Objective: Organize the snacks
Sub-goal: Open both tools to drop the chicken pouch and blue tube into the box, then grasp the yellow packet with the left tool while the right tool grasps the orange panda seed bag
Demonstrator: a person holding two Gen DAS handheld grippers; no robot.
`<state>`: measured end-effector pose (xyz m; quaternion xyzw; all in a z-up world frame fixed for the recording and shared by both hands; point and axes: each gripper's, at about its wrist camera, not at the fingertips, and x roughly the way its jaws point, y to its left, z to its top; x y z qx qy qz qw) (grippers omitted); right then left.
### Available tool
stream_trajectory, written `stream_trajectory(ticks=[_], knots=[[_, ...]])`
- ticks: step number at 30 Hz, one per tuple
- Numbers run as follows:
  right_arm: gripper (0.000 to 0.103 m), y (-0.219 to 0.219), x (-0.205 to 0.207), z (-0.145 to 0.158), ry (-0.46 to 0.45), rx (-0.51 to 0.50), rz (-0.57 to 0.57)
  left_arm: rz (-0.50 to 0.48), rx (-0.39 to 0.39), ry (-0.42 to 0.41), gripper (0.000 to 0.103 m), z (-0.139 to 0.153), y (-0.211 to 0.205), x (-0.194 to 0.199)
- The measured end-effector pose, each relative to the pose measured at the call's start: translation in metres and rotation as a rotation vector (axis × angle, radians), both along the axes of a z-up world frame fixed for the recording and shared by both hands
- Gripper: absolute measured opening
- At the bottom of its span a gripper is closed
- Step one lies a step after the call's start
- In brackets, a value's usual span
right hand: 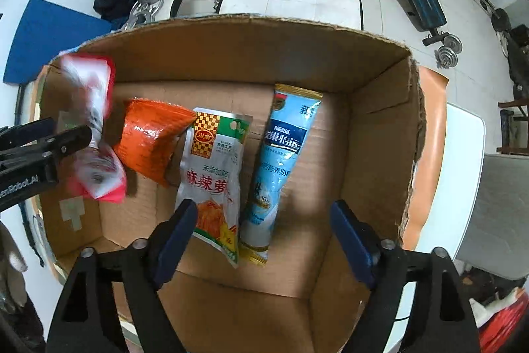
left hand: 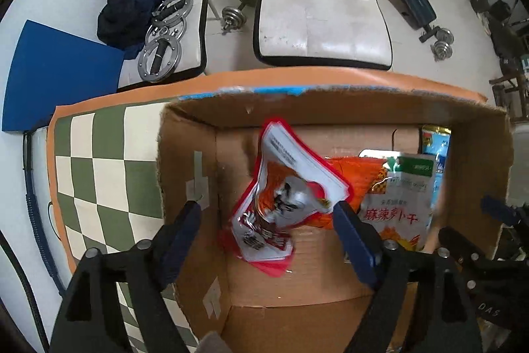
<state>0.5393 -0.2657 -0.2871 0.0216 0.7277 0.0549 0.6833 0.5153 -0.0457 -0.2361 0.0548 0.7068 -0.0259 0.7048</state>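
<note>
Cardboard box [right hand: 231, 55]: open-topped, fills the middle of the right wrist view; in the left wrist view it takes the lower right, standing on a green and cream checked cloth [left hand: 99, 167] with an orange border
White chairs [left hand: 324, 12]: two padded seats across the top of the left wrist view; the left one bears a dark blue garment [left hand: 129, 12] and metal rings
Blue packet [right hand: 281, 161]: long, pale blue with a gold end, lying lengthwise on the box floor at the centre of the right wrist view
Green and silver packet [right hand: 215, 177]: flat on the box floor just left of the blue packet, its upper left corner over the orange packet
Orange packet [right hand: 152, 138]: left of centre on the box floor
Red and white packet [left hand: 284, 204]: crumpled and blurred, centre of the left wrist view inside the box, between the left claw's fingers; whether it touches the floor I cannot tell
Left gripper [left hand: 267, 217]: over the box's left part, jaws wide apart, pads pressing nothing
Right gripper [right hand: 263, 220]: bottom centre, above the box, jaws wide apart with the lower ends of the green and blue packets showing between them, gripping nothing
</note>
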Motion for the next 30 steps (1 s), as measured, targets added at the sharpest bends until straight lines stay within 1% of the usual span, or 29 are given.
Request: stream_trajectory(ticks=[6, 10, 15, 22, 28, 30], knots=[[0.088, 0.0, -0.004, 0.013, -0.02, 0.028, -0.029, -0.001, -0.012, -0.05, 0.085, 0.022, 0.0, -0.006], [0.089, 0.005, -0.018, 0.027, -0.041, 0.039, -0.042, 0.0, -0.047, -0.079, 0.085, 0.041, 0.0, -0.017], [0.09, 0.01, -0.034, 0.048, -0.081, 0.049, -0.049, -0.001, -0.087, -0.125, 0.085, 0.065, 0.002, -0.042], [0.091, 0.019, -0.069, 0.08, -0.145, 0.067, -0.037, 0.004, -0.133, -0.177, 0.085, 0.092, 0.005, -0.085], [0.091, 0.028, -0.105, 0.107, -0.189, 0.124, -0.051, 0.015, -0.154, -0.228, 0.085, 0.114, 0.012, -0.117], [0.091, 0.029, -0.118, 0.114, -0.202, 0.149, -0.059, 0.018, -0.146, -0.261, 0.085, 0.124, 0.017, -0.132]])
